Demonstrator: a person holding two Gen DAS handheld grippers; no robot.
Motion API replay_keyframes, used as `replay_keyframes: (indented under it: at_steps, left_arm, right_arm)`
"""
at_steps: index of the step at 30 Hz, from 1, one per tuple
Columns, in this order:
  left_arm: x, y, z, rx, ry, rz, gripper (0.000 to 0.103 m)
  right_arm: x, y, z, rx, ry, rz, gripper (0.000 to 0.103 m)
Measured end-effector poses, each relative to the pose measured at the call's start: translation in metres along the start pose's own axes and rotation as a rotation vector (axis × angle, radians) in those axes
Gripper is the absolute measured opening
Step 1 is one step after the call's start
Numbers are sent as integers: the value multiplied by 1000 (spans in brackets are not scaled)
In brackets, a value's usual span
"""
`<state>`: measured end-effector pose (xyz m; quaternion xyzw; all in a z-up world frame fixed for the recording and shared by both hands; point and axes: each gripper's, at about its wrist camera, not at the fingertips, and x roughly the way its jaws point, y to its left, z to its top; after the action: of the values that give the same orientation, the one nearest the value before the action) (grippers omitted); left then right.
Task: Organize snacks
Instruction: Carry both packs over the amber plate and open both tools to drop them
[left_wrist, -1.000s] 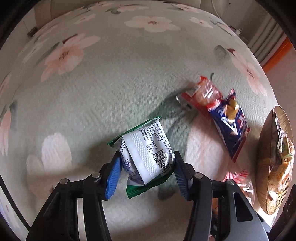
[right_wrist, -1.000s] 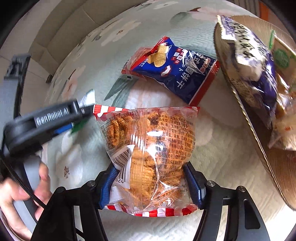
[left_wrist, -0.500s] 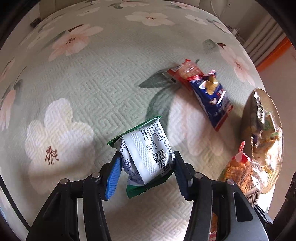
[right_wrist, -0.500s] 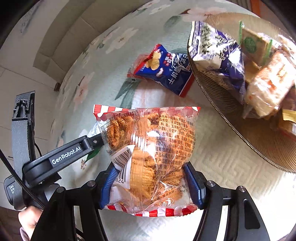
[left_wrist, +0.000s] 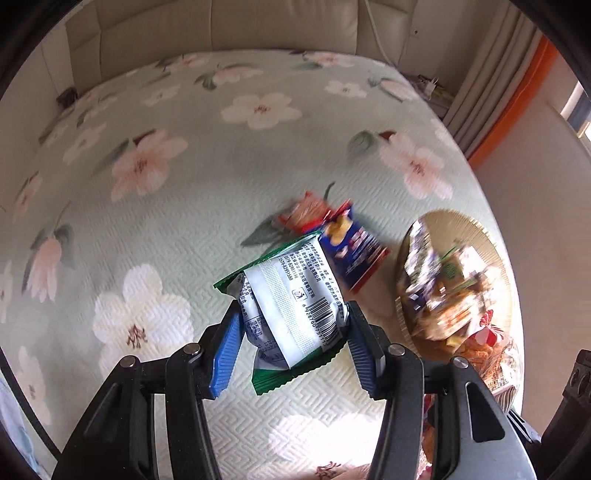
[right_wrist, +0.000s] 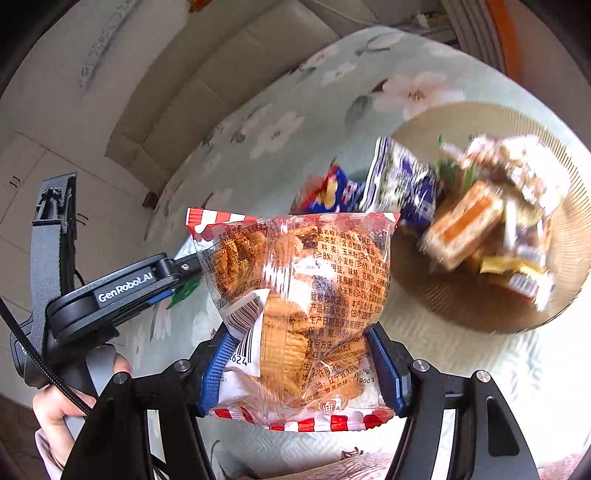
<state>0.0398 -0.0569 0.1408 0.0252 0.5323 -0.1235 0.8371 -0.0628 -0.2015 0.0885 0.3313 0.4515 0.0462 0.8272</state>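
Right wrist view: both grippers (right_wrist: 304, 363) (left_wrist: 293, 345) pinch 1 packet each; crowded tray (right_wrist: 480, 314) at 2 o'clock may spill.

"GenRobot.AI" stands on the left gripper's body (right_wrist: 125, 286); "624" on the clear snack bag's barcode label (right_wrist: 240, 354).

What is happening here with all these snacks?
A person holds a gripper in each hand. The left gripper is shut on a green and white packet; the right gripper is shut on a clear bag of crackers. A round tray already holds several snacks. A blue chip bag lies on the flowered cover.
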Motion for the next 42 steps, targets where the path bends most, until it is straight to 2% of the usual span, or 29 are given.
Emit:
replay_keyframes:
  at_steps: [2,5,8,13,19,22,26,29,32,34,35,36,37,42]
  left_arm:
    - [-21,-14,25,13,-30,-38,51]
    - [-43,-42,60,53,-64,-97,51]
    - [-43,-75,81,103,-77,-121,51]
    - [26,-133,87,185,15,-209,51]
    - [104,-175,83,234,84,-285,51]
    - [132,-185,77,254,114,-317,51]
    - [151,-190,75,260,126,-338,53]
    - [159,-192,71,289,139,-324,53]
    - [162,-192,72,303,147,-311,62]
    - [160,-191,72,322,140,-329,72]
    - [160,-191,72,331,151,-338,90]
    - [162,-192,71,343,182,-343,102]
    - [163,-192,71,342,205,-349,102]
    - [162,-182,72,283,195,-392,102]
  right_arm:
    - [-19,3,14,-5,-24,14,66]
    - [-44,8,40,-22,-72,-27,66]
    - [-66,-5,55,-5,-115,-71,66]
    - [-82,-52,68,82,-138,-124,66]
    - [-66,-87,78,83,-101,-218,66]
    - [-54,-98,77,78,-59,-251,66]
    - [-39,-103,73,56,-26,-288,66]
    - [-29,-109,68,59,-1,-331,66]
    - [-22,-118,66,92,27,-342,67]
    - [-17,-123,69,98,72,-393,68]
    - [-15,-126,70,105,98,-416,69]
    - [-13,-129,71,117,119,-435,69]
    - [-13,-132,72,125,121,-432,69]
    - [-18,-134,70,141,108,-389,72]
